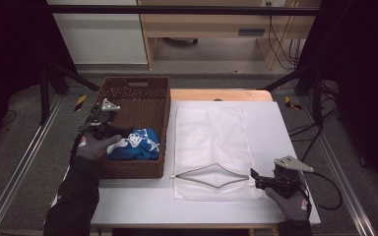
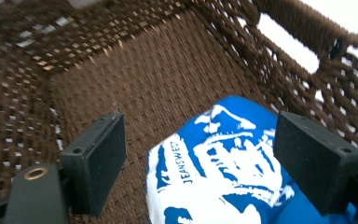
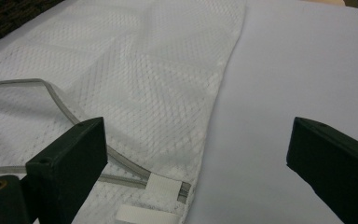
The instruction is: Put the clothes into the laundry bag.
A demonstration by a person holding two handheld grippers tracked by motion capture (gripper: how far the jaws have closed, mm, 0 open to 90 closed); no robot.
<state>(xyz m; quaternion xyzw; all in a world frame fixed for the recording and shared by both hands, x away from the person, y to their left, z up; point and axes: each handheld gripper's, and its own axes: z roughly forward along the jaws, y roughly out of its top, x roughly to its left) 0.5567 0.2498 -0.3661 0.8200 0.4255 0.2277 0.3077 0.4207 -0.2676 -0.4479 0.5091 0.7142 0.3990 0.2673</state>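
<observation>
1. Garment (image 1: 134, 144), blue cloth with a white print, lies bunched in the near right corner of the wicker basket (image 1: 137, 83); the lettering reads partly, the rest folds under.
2. It looks soft, light and floppy, so it will sag and drag when lifted. A raised fold near its top seems the best place to pinch, taking several layers at once.
3. The left gripper (image 2: 200, 163) hangs over it at about 9 o'clock of the bundle, jaws apart, straddling the cloth and holding nothing.
4. At 3 o'clock from the basket, a white mesh laundry bag (image 1: 211, 142) lies flat on the tabletop (image 1: 275, 128), its zipped mouth (image 1: 212, 175) gaping.
5. The right gripper (image 3: 196, 163) sits at the bag's near right corner, jaws wide, clamped on nothing.
6. Hidden: the garment's underside and its full shape.
</observation>
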